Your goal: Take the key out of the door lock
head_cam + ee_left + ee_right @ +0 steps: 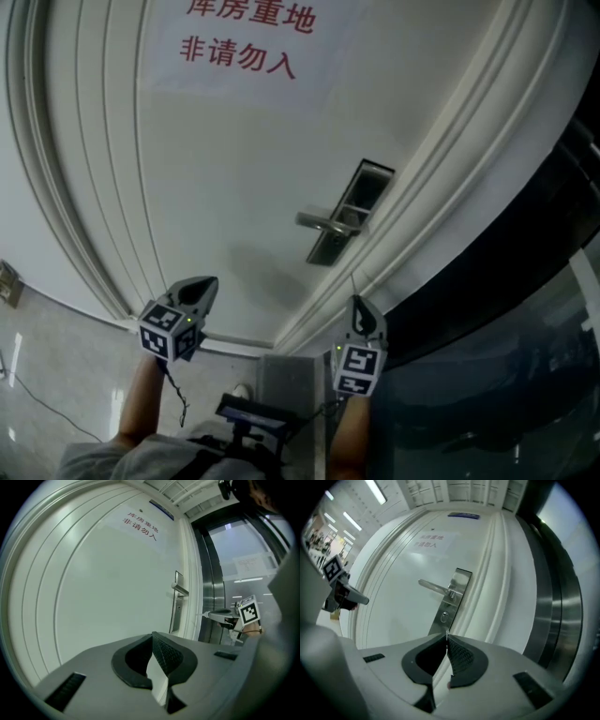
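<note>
Right tongs: your right gripper [447,635] has its jaws pressed together on the key [447,631], with only a thin metal tip showing past them
Key: out of the keyhole [444,616], held near the lock plate [451,603] and apart from it
Left tongs: your left gripper [153,635] has its jaws closed tip to tip with nothing between them, off to the left of the lock
Door: the white door [234,169] carries red lettering up top, and its handle [323,223] sits above the keyhole
</note>
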Demonstrator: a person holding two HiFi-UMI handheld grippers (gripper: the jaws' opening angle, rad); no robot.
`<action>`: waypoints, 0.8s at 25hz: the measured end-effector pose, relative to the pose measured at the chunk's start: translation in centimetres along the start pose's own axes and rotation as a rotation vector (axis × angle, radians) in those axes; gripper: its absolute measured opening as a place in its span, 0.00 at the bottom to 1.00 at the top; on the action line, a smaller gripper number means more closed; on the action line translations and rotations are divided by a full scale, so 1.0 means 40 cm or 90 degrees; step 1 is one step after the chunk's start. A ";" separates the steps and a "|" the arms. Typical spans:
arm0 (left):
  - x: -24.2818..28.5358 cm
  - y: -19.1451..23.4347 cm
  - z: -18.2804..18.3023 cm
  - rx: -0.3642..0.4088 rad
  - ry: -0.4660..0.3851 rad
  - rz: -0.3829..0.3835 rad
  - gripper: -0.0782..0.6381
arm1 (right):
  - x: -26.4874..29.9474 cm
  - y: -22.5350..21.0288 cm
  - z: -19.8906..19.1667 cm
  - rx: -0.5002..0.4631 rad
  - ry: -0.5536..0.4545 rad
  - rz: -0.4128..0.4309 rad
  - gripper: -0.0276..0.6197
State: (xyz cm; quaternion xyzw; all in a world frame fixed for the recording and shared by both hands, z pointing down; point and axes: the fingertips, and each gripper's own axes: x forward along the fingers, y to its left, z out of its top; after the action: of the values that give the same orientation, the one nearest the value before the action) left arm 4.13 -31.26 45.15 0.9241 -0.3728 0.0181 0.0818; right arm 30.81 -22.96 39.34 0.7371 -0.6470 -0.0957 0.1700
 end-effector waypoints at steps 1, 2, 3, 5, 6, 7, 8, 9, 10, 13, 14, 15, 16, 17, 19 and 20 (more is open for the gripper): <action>-0.004 -0.004 -0.002 0.000 0.000 -0.001 0.12 | -0.007 -0.003 -0.008 0.032 -0.001 0.001 0.07; -0.008 -0.009 -0.003 0.000 0.001 -0.002 0.12 | -0.015 -0.005 -0.016 0.063 -0.003 0.002 0.07; -0.011 -0.015 -0.004 0.000 0.001 -0.004 0.12 | -0.023 -0.006 -0.024 0.090 -0.004 0.005 0.07; -0.019 -0.028 -0.004 0.001 0.001 -0.011 0.12 | -0.041 0.000 -0.032 0.135 -0.007 0.014 0.07; -0.023 -0.034 -0.004 0.002 0.001 -0.014 0.12 | -0.050 0.006 -0.033 0.150 -0.009 0.019 0.07; -0.028 -0.040 -0.005 0.003 0.001 -0.016 0.12 | -0.059 0.013 -0.035 0.161 -0.012 0.022 0.07; -0.034 -0.045 -0.007 0.004 0.001 -0.018 0.12 | -0.068 0.022 -0.036 0.169 -0.015 0.025 0.07; -0.040 -0.050 -0.009 0.005 0.001 -0.020 0.12 | -0.079 0.030 -0.036 0.176 -0.019 0.028 0.07; -0.048 -0.056 -0.012 0.006 0.001 -0.022 0.12 | -0.091 0.039 -0.038 0.182 -0.022 0.031 0.07; -0.073 -0.064 -0.013 0.011 0.001 -0.028 0.12 | -0.125 0.070 -0.038 0.198 -0.016 0.030 0.07; -0.083 -0.065 -0.014 0.012 0.002 -0.028 0.12 | -0.137 0.081 -0.037 0.203 -0.013 0.029 0.07; -0.094 -0.066 -0.015 0.013 0.003 -0.028 0.12 | -0.149 0.093 -0.037 0.207 -0.012 0.028 0.07; -0.104 -0.067 -0.017 0.014 0.004 -0.028 0.12 | -0.160 0.104 -0.037 0.210 -0.011 0.029 0.07; -0.114 -0.069 -0.019 0.015 0.004 -0.028 0.12 | -0.171 0.115 -0.038 0.212 -0.011 0.031 0.07; -0.135 -0.073 -0.024 0.017 0.004 -0.030 0.12 | -0.193 0.135 -0.041 0.217 -0.013 0.034 0.07; -0.146 -0.075 -0.026 0.017 0.003 -0.031 0.12 | -0.205 0.144 -0.042 0.219 -0.014 0.036 0.07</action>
State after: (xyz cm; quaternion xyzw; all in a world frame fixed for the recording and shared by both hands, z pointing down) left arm 2.04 -24.95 45.21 0.9340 -0.3495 0.0233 0.0708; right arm 24.93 -15.26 42.40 0.7359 -0.6760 0.0128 0.0369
